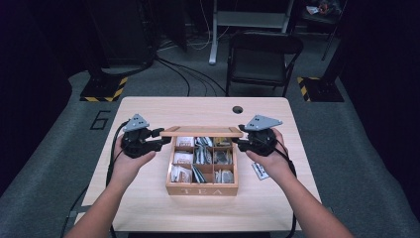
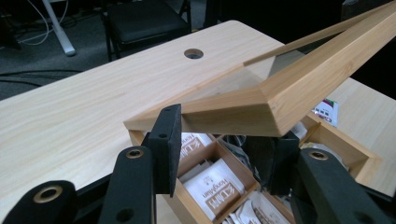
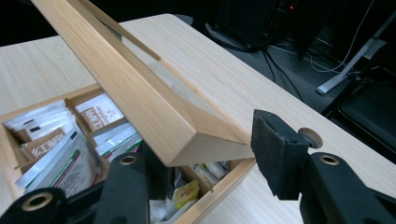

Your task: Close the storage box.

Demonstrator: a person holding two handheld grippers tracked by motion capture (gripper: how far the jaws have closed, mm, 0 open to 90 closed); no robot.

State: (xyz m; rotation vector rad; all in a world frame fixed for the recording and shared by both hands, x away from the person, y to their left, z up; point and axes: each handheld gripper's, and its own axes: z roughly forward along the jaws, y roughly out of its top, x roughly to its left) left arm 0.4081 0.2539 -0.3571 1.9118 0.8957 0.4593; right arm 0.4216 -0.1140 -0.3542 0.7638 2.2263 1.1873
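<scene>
Lid (image 1: 201, 131) half-raised over tea box (image 1: 201, 189): left gripper (image 1: 159, 138) grasps its corner, right gripper (image 1: 238, 143) stands released; closing calls for lowering evenly.

Raised lid (image 1: 201, 131) roofs the tea box's (image 1: 201, 189) back row; front compartments lie open.
</scene>
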